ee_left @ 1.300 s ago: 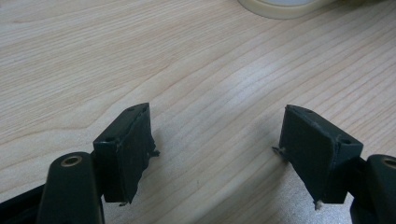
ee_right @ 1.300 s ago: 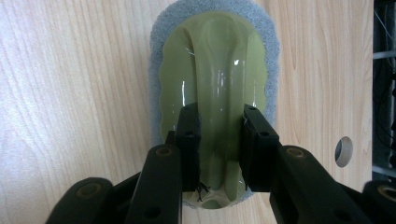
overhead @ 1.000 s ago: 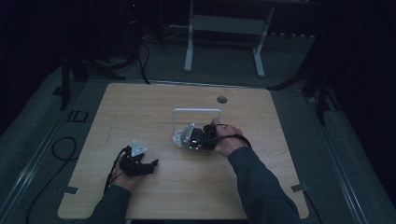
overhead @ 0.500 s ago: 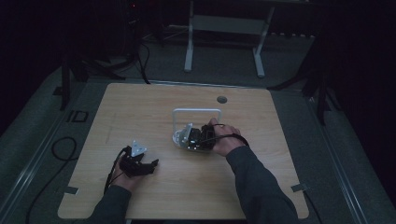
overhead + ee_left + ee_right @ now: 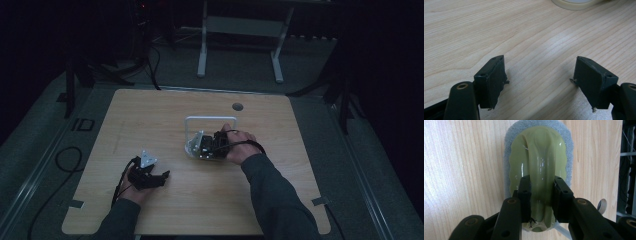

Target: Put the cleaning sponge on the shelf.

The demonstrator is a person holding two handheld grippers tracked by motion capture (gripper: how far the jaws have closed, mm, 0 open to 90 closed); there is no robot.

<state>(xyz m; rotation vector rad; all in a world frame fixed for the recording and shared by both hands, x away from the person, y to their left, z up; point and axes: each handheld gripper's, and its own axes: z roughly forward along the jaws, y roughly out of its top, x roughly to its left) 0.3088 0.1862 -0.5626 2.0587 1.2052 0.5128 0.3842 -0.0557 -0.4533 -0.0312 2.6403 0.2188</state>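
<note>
Darkness fills the room beyond the pale wooden worktop point(image 5: 150, 120); a metal stand point(image 5: 240, 30) rises at the far side. The right tongs point(image 5: 541, 195) clamp the green scrubbing pad point(image 5: 539, 157) mid-worktop. The left tongs point(image 5: 540, 75) gape empty at near left. Nothing has shifted since a second ago.

Right gripper point(image 5: 210, 145) nudged a touch lower and leftward at frame centre, forearm swung in closer behind it, clamped on scrubber point(image 5: 539, 165).
</note>
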